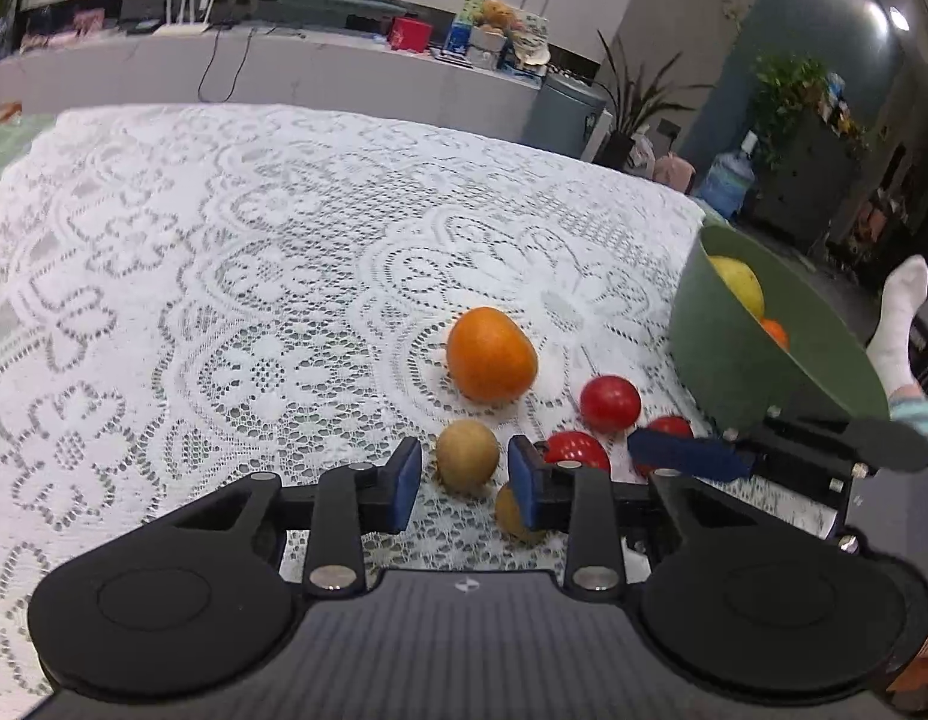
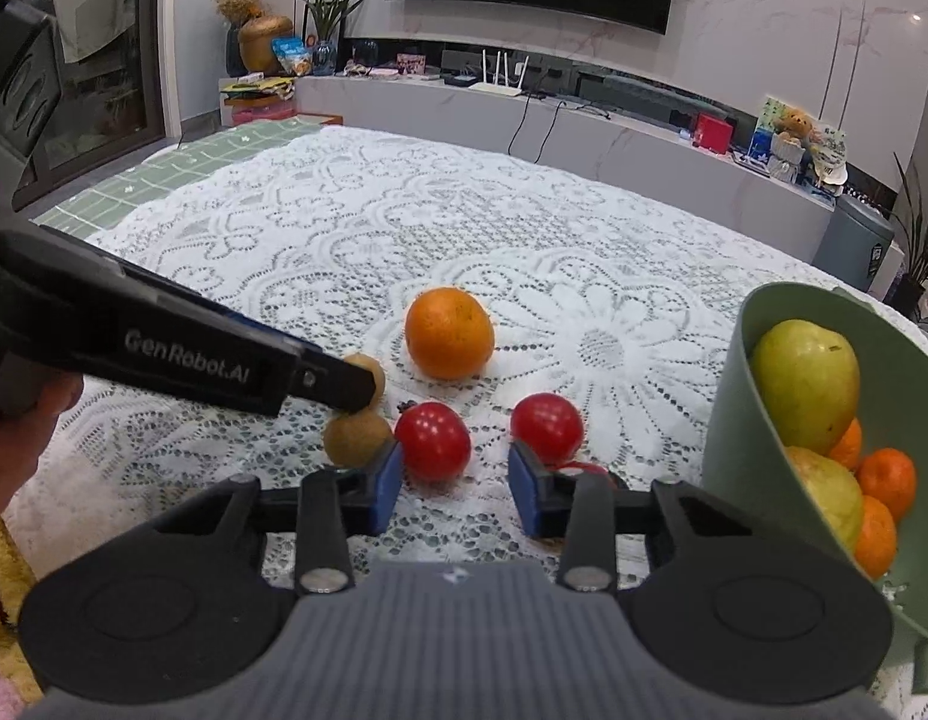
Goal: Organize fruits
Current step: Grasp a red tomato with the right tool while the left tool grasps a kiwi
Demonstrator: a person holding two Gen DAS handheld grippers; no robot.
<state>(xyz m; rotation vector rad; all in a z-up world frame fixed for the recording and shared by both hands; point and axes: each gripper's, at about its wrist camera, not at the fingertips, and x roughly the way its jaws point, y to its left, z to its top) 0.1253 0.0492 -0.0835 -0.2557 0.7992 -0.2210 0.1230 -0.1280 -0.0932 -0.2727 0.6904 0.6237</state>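
Note:
On the lace tablecloth lie an orange [image 1: 490,354] [image 2: 449,333], two small brown fruits [image 1: 467,455] [image 1: 511,513] and three red fruits [image 1: 609,403]. My left gripper [image 1: 464,477] is open, its blue pads on either side of the nearer-centre brown fruit, not touching. In the right wrist view the brown fruits [image 2: 357,437] sit at left with the left gripper's arm [image 2: 182,348] over them. My right gripper [image 2: 455,489] is open just before a red fruit [image 2: 435,441]; another red fruit [image 2: 546,425] sits by its right pad. A green bowl [image 2: 727,420] [image 1: 721,354] holds pears and oranges.
The lace cloth [image 1: 224,252] covers the table toward a far edge. A TV counter [image 2: 583,120] with boxes stands behind. The right gripper's finger [image 1: 685,456] reaches in beside the red fruits. A socked foot [image 1: 898,324] shows past the bowl.

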